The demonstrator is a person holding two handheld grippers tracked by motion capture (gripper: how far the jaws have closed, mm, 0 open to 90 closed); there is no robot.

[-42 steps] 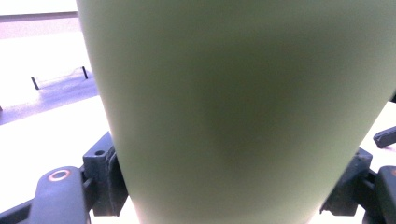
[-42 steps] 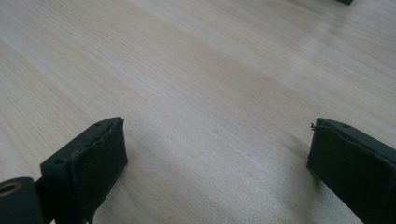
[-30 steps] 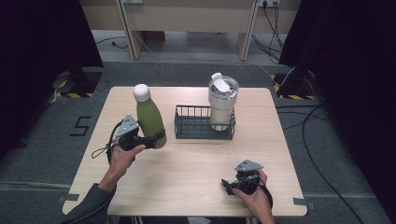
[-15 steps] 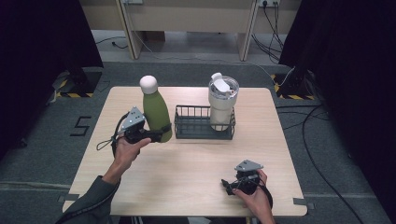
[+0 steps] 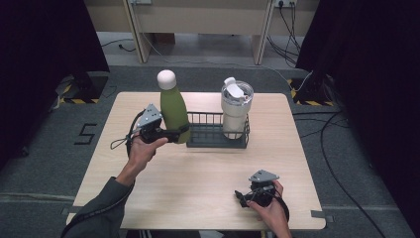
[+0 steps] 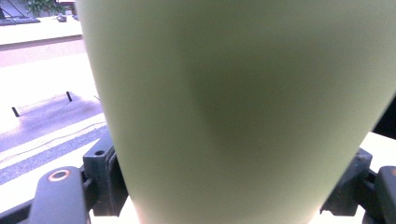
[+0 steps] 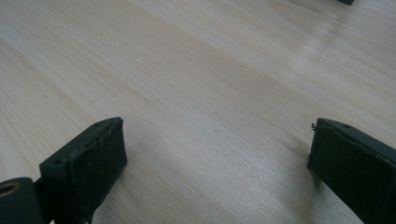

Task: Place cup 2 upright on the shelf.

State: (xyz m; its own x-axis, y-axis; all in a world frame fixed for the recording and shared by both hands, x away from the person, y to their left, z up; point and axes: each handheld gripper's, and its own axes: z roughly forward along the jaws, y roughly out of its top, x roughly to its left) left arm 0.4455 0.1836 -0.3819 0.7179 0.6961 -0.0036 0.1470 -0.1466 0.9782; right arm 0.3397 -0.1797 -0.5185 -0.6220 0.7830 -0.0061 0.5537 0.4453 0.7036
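Green bottle (image 5: 174,113), pinched by left tongs (image 5: 174,134), now nearer the basket (image 5: 218,139) (right tongs (image 5: 243,197) spread).

Number "5" marked on floor (image 5: 87,134), left of table

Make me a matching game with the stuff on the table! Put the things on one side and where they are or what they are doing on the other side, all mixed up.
Things:
1. green bottle
2. white tumbler
3. wire basket
4. right gripper

Places or states:
A. open, with nothing between its fingers, low over the bare table near the front edge
B. standing inside the basket at its right end
C. held by the left gripper, beside the basket's left end
D. dark, sitting in the middle of the table

Pairs: 1-C, 2-B, 3-D, 4-A
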